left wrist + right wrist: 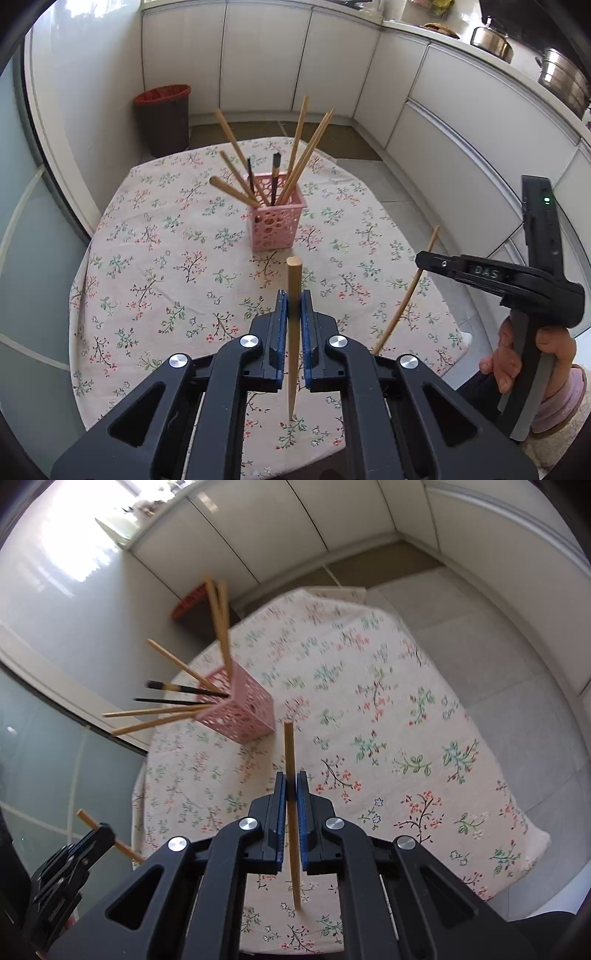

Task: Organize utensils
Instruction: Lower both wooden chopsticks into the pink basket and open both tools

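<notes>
A pink perforated basket (275, 221) stands on the floral tablecloth (155, 266) and holds several wooden chopsticks and two dark ones. My left gripper (294, 306) is shut on a wooden chopstick (294, 280), held upright above the cloth in front of the basket. My right gripper (291, 786) is shut on another wooden chopstick (290, 753), right of and nearer than the basket (242, 710). The right gripper also shows in the left wrist view (421, 258) with its chopstick (406, 302). The left gripper also shows in the right wrist view (101, 830) with its chopstick (86, 818).
A dark bin with a red rim (162, 118) stands on the floor beyond the table. White cabinets (258, 55) line the walls. Metal pots (491, 38) sit on the counter at the upper right. A glass door (33, 258) is at the left.
</notes>
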Motion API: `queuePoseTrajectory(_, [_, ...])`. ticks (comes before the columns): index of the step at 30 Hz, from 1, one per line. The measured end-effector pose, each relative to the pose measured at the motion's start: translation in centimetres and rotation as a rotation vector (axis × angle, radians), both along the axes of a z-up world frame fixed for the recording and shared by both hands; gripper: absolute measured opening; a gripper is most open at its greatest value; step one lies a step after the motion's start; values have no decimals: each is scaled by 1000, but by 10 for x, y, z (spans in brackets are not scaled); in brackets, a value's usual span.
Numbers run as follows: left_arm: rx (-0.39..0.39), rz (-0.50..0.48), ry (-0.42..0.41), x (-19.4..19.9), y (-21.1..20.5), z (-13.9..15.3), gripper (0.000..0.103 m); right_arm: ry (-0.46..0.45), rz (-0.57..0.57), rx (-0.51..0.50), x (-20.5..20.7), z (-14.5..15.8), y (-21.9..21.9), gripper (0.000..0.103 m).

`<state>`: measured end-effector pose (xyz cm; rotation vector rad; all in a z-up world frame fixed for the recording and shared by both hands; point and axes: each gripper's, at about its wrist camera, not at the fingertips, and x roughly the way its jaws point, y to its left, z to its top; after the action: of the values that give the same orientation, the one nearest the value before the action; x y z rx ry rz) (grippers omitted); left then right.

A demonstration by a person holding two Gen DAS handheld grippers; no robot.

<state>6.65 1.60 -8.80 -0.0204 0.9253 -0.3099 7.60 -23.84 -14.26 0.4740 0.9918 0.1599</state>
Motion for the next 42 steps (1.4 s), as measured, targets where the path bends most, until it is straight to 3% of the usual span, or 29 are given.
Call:
queuePoseTrajectory(5, [-10, 2, -63, -7, -4, 24, 6, -90, 25, -70, -14, 39, 0, 6])
queuePoseTrajectory(10, [-19, 4, -117, -2, -4, 56, 6, -172, 31, -77, -15, 85, 2, 6])
queuePoseTrajectory(16, [-31, 10, -190, 9, -4, 104, 6, -272, 45, -90, -6, 150, 3, 6])
queuePoseTrajectory(23, [-20, 20, -277, 26, -8, 152, 6, -375, 52, -114, 9, 201, 2, 6])
queuePoseTrajectory(33, [-1, 60, -347, 79, -11, 187, 6, -418, 67, -130, 60, 220, 13, 6])
queuePoseTrajectory(42, [5, 105, -302, 133, -7, 154, 6, -375, 96, -143, 113, 181, 34, 6])
